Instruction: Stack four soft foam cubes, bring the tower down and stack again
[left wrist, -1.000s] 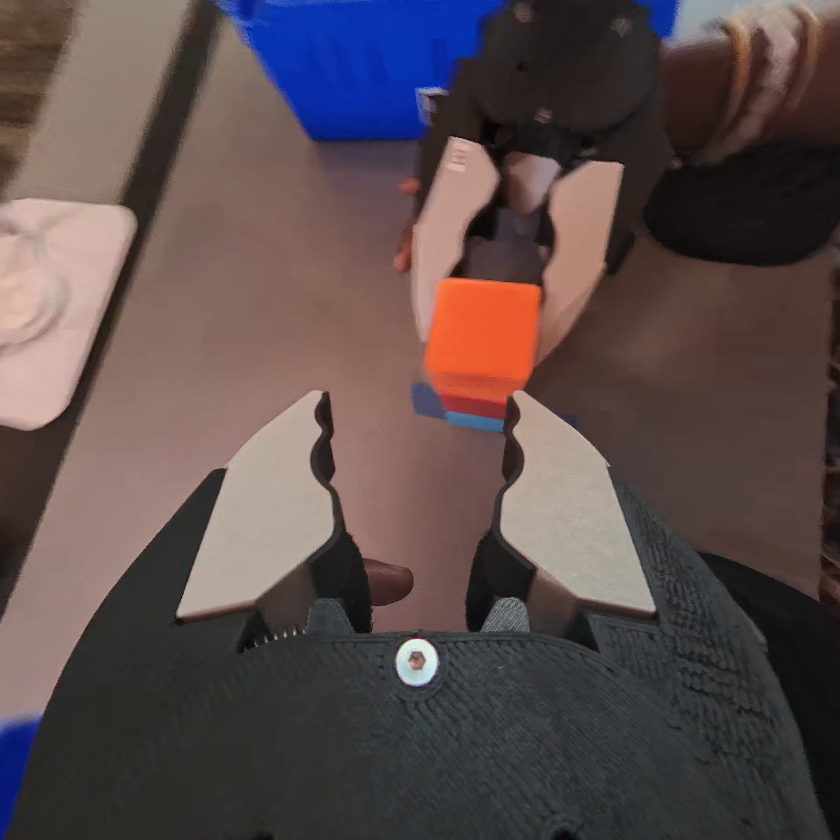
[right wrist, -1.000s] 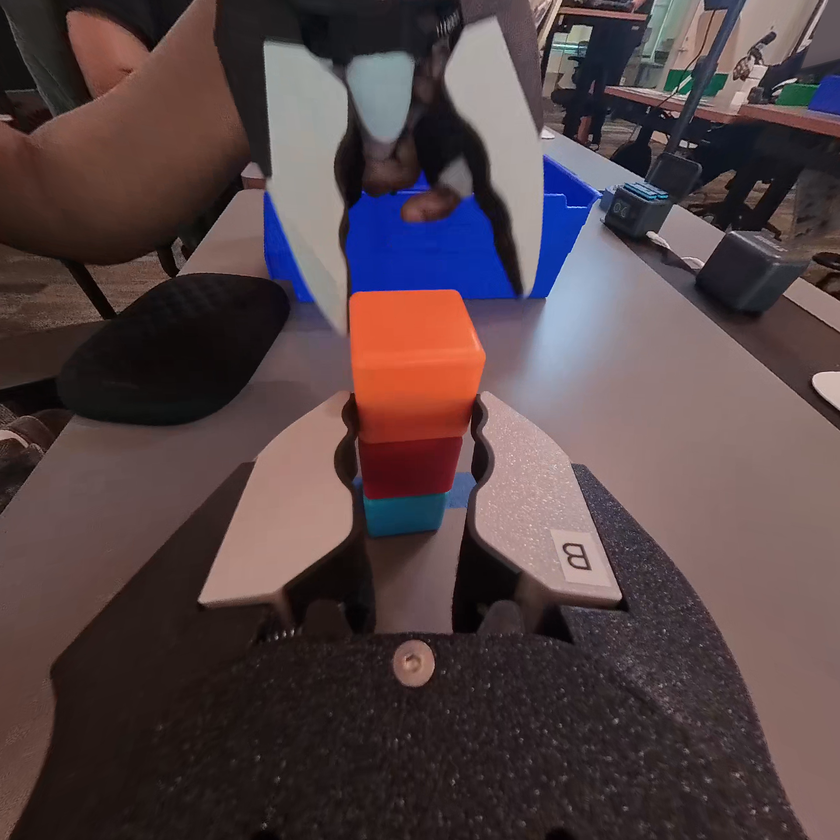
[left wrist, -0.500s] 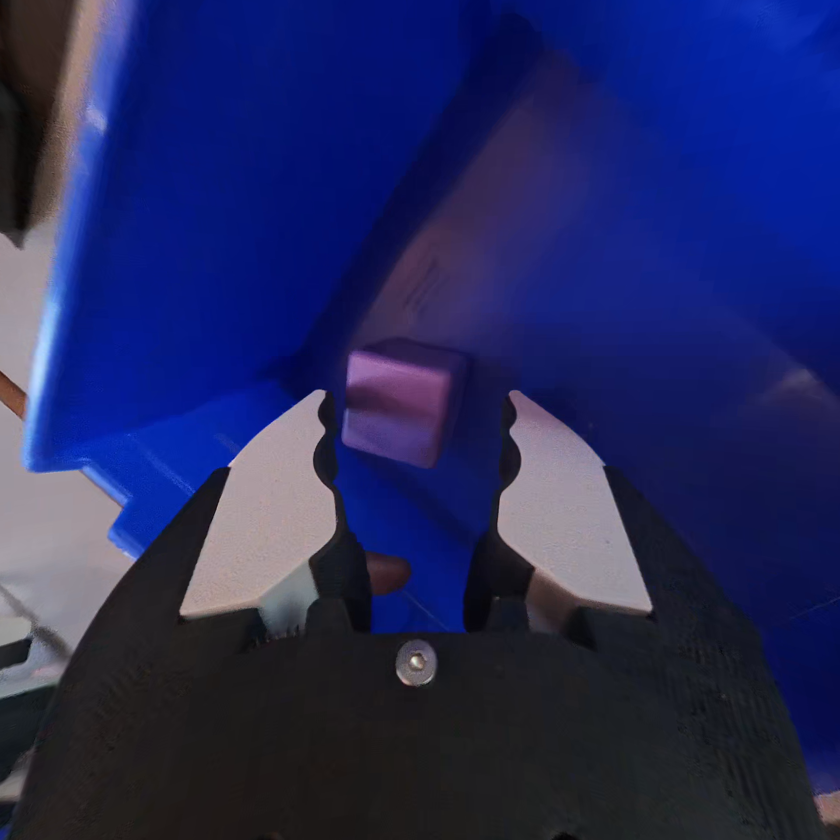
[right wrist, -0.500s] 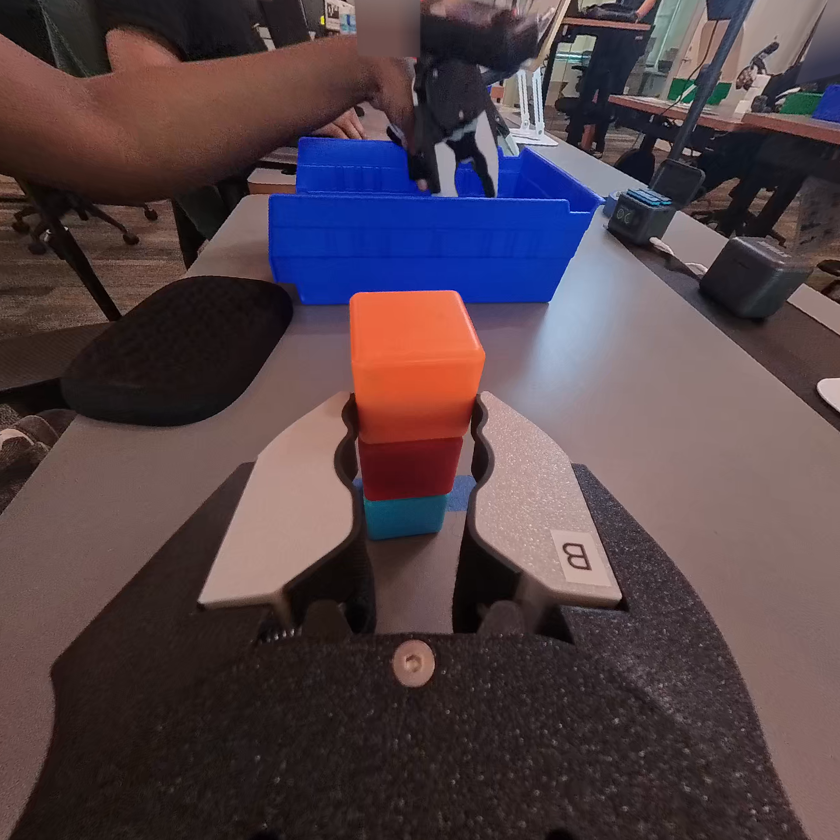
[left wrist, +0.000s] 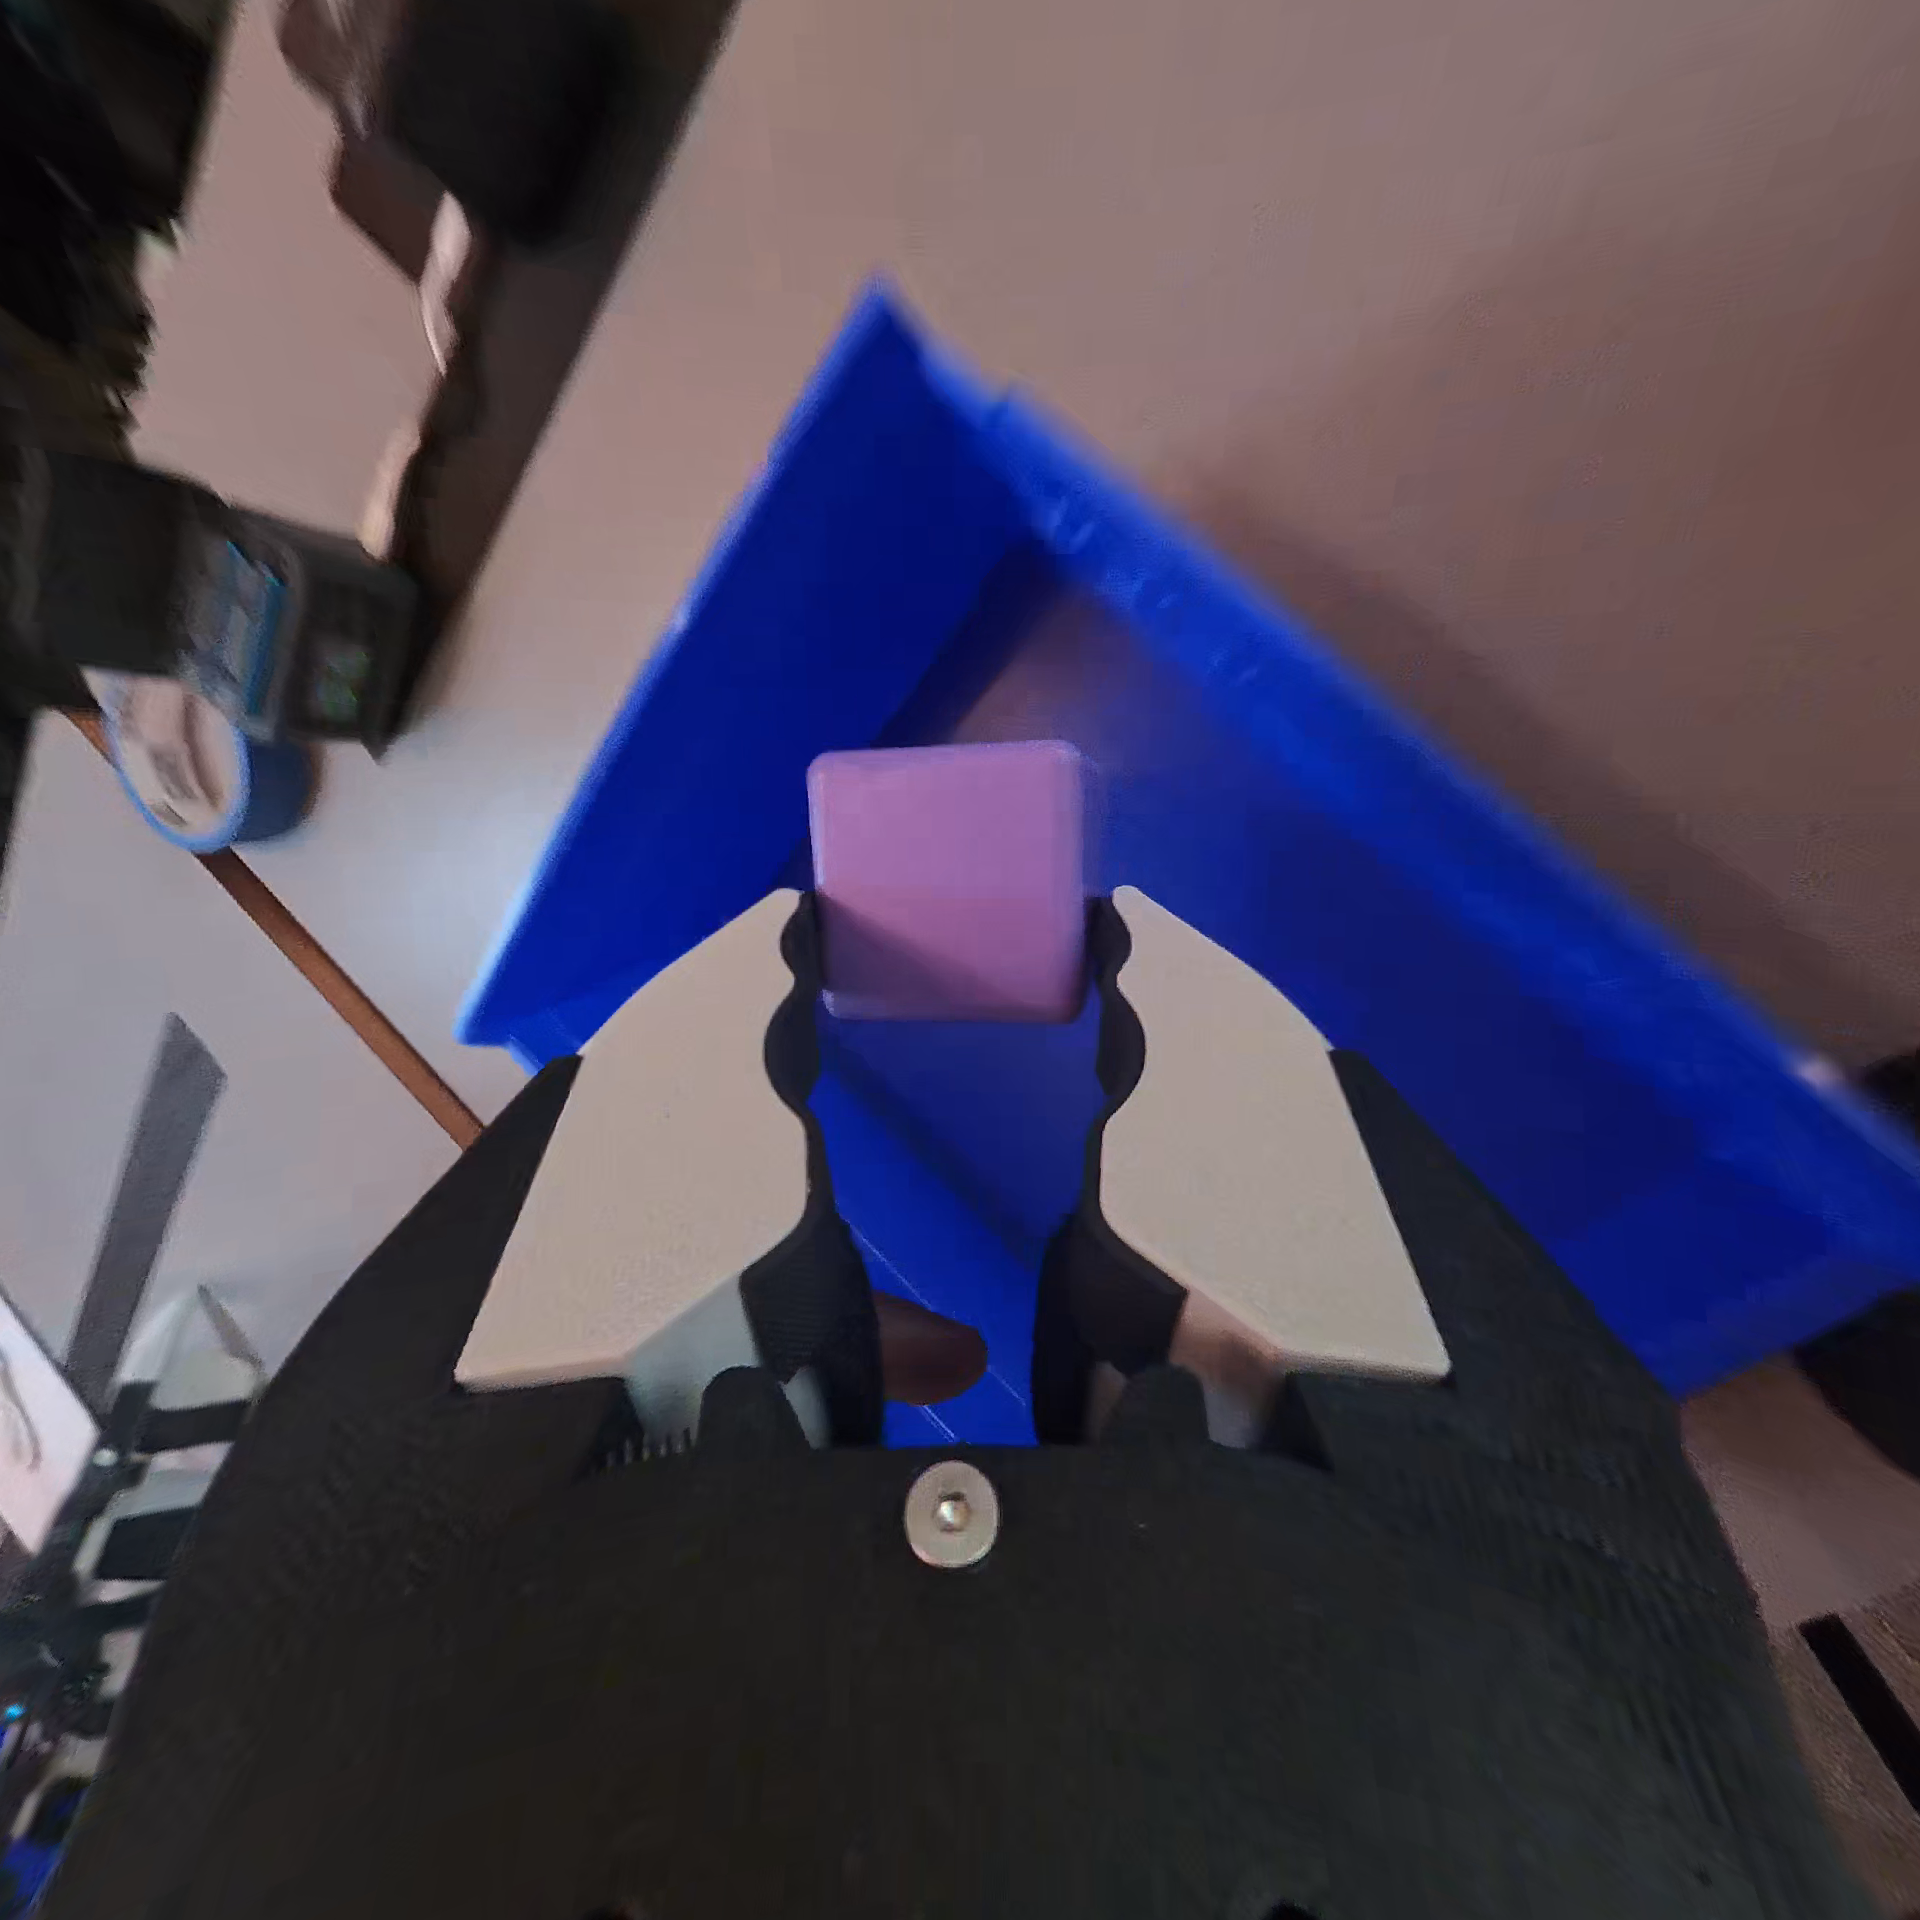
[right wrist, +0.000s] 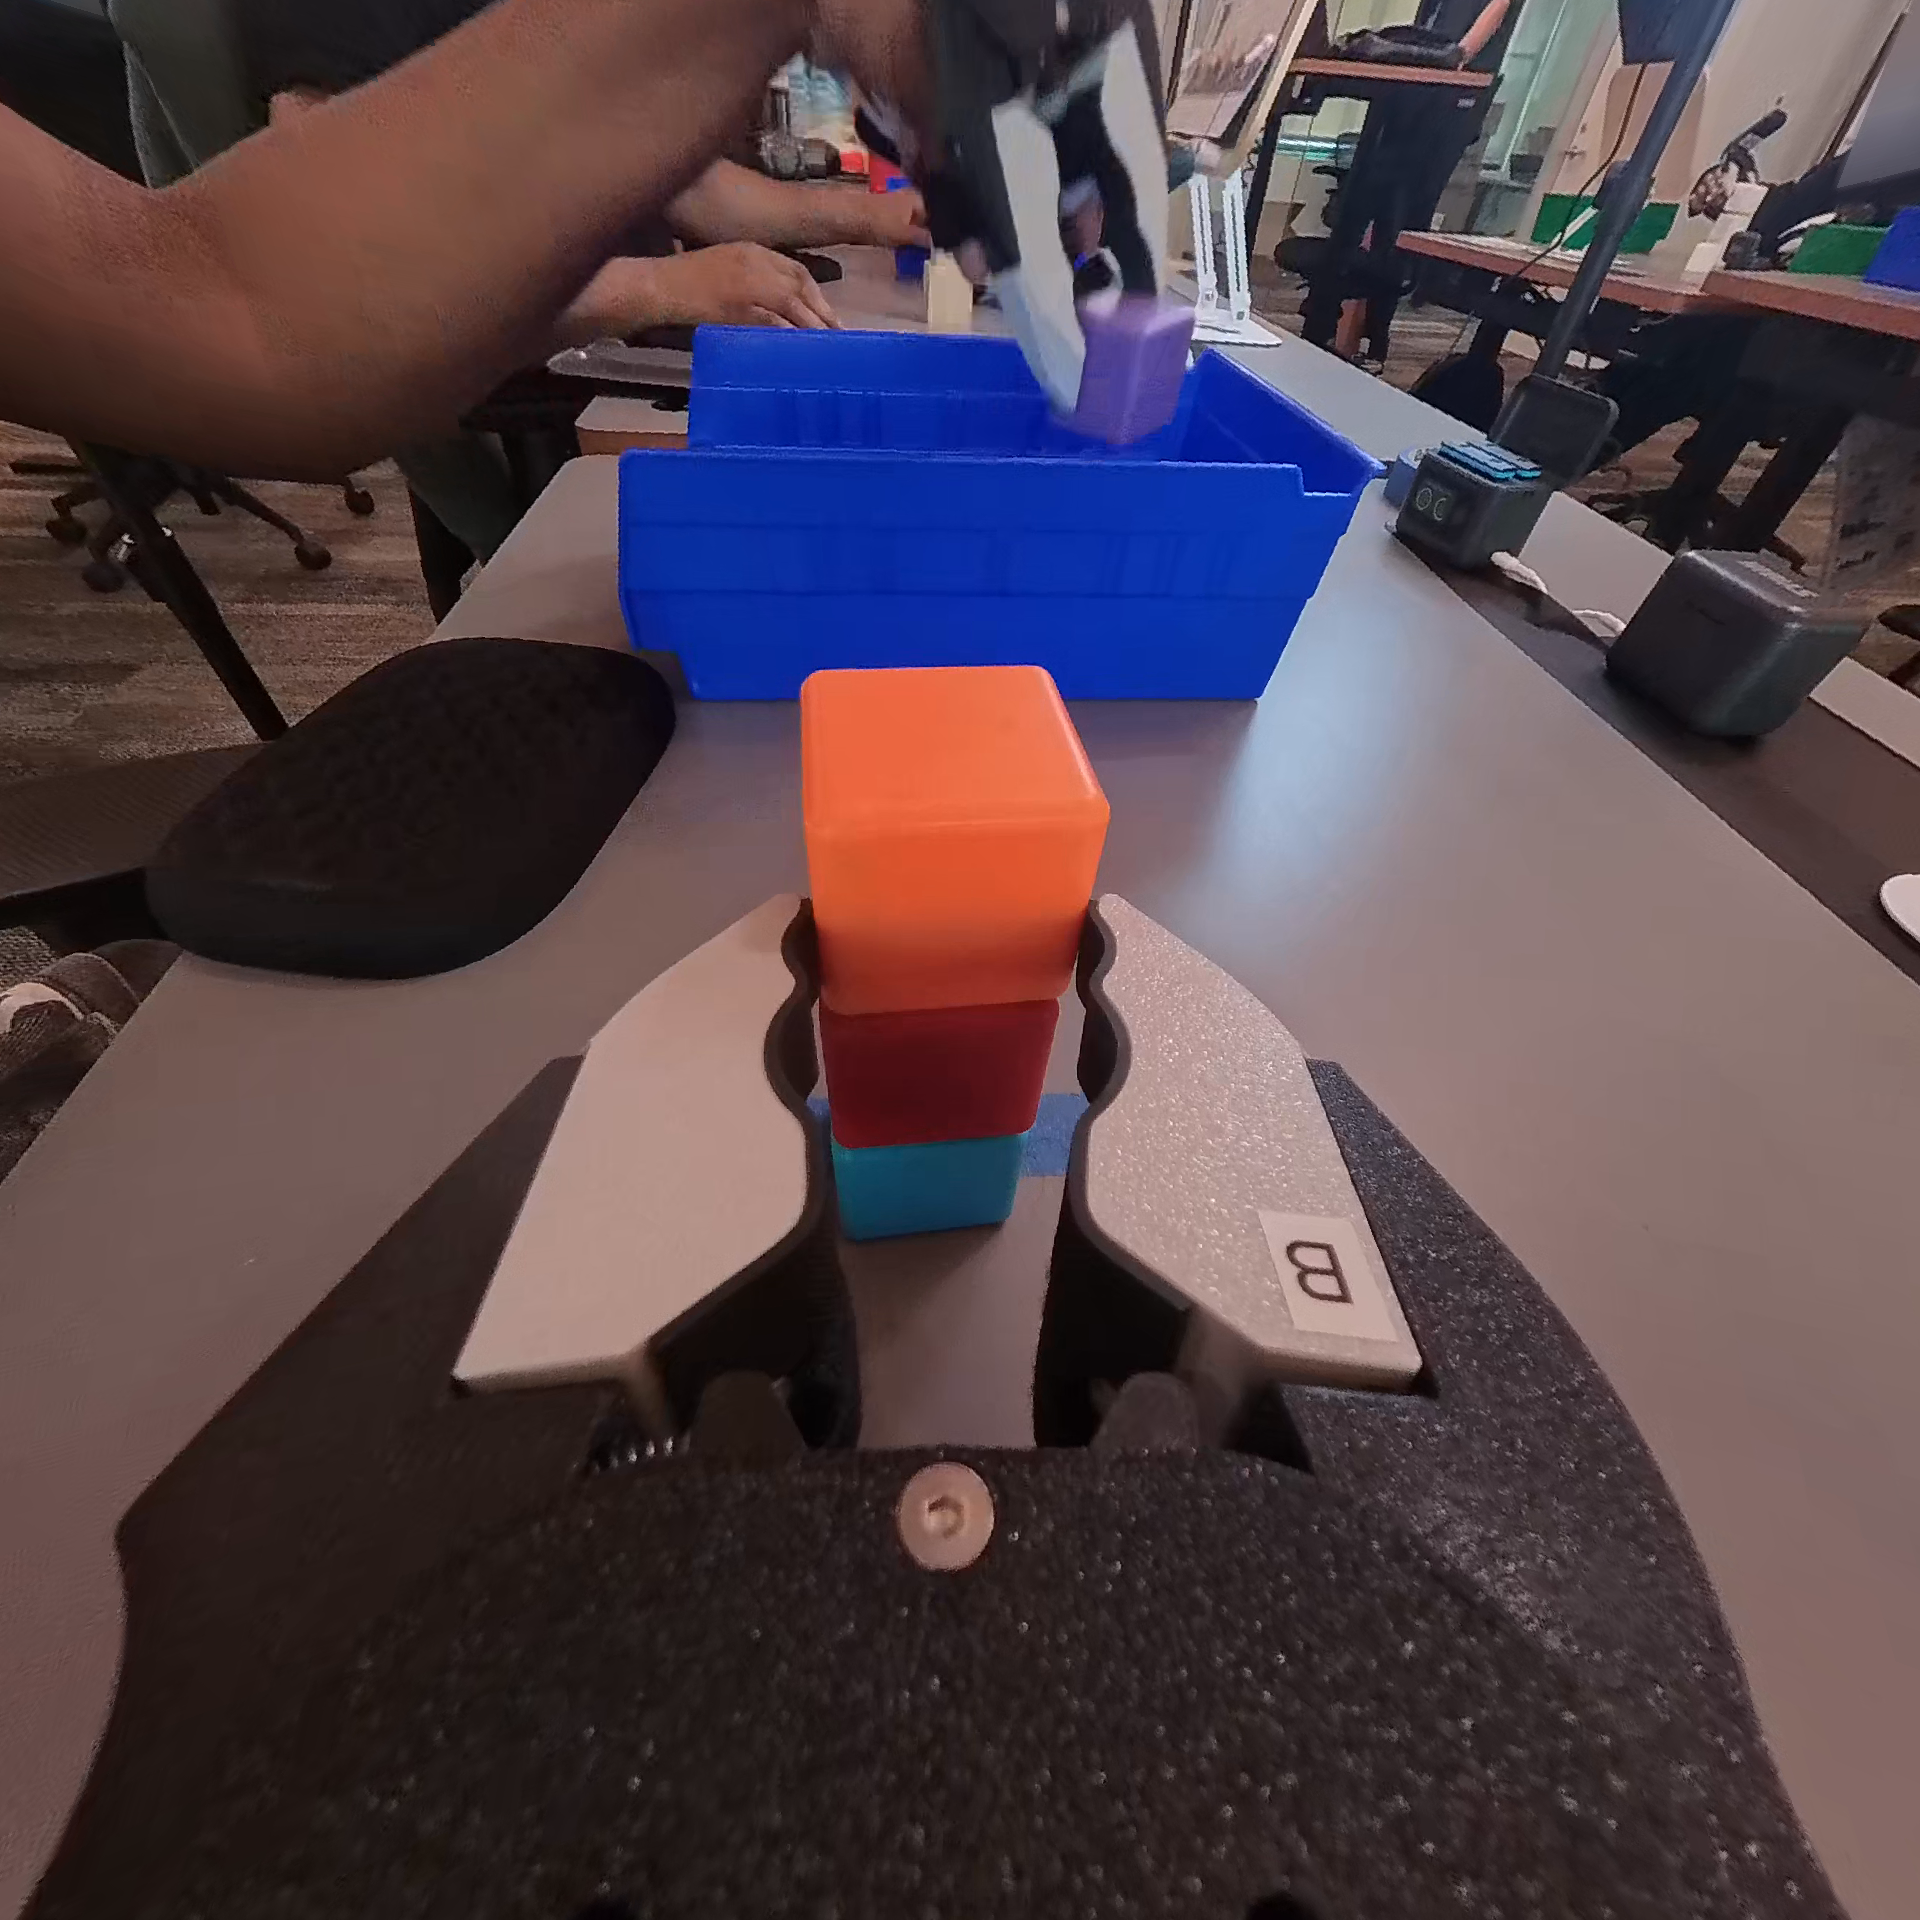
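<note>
One purple cube (left wrist: 943, 883) pinched in left claw (left wrist: 948, 935) above blue bin (right wrist: 966, 582); right claw (right wrist: 940, 940) around orange cube (right wrist: 945, 821).

Even indoor light, wide-angle bend at the edges.
Left wrist view smears with motion blur around the blue bin (left wrist: 1299, 727); right wrist view is sharp nearby, with soft glare on the grey table (right wrist: 1455, 935).

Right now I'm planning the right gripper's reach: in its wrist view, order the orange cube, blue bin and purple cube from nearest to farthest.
1. Orange cube: between the right gripper's jaws, atop the stack.
2. Blue bin: behind the stack.
3. Purple cube: above the bin's far side, held by the left gripper.
</note>
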Motion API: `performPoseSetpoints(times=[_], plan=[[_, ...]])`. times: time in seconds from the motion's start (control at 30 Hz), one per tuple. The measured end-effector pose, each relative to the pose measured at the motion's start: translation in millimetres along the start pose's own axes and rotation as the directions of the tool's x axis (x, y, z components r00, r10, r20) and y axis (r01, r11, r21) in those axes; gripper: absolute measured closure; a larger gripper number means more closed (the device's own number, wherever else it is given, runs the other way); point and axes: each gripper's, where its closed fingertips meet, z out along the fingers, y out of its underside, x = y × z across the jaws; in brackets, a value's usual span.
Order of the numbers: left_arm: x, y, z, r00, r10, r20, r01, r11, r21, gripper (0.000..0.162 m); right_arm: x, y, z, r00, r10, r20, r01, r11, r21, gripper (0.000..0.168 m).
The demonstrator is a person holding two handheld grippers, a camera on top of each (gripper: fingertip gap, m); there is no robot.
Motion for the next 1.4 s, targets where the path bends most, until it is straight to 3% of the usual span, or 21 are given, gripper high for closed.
performPoseSetpoints(times=[0.23, 0.5, 0.83, 1.3, 1.37, 1.4], plan=[[95, -111, -72, 0.971, 0.229, -0.064, -0.209, 0.951, 0.229, 0.111, 0, 0, 0, 1.000, -0.003, -0.004, 0.003, 1.000, -0.005, 0.121], [195, -177, -70, 0.876, 0.463, -0.133, -0.407, 0.859, 0.309, 0.111, 0, 1, -1, 1.000, -0.003, -0.009, 0.002, 1.000, -0.012, 0.121], [232, -181, -32, 0.804, 0.553, -0.219, -0.524, 0.833, 0.178, 0.111, 0, 1, -1, 1.000, -0.019, -0.010, 0.018, 1.000, -0.023, 0.121], [231, -182, -30, 0.797, 0.548, -0.254, -0.505, 0.835, 0.217, 0.111, 2, 0, -1, 1.000, -0.004, -0.018, 0.003, 1.000, -0.030, 0.121], [233, -183, -33, 0.801, 0.539, -0.263, -0.476, 0.838, 0.267, 0.098, 0, 0, -3, 1.000, -0.018, -0.007, 0.017, 0.999, -0.037, 0.120], [233, -187, -38, 0.814, 0.521, -0.256, -0.432, 0.838, 0.334, 0.087, -2, -3, -5, 1.000, -0.019, 0.002, 0.019, 0.999, -0.031, 0.109]])
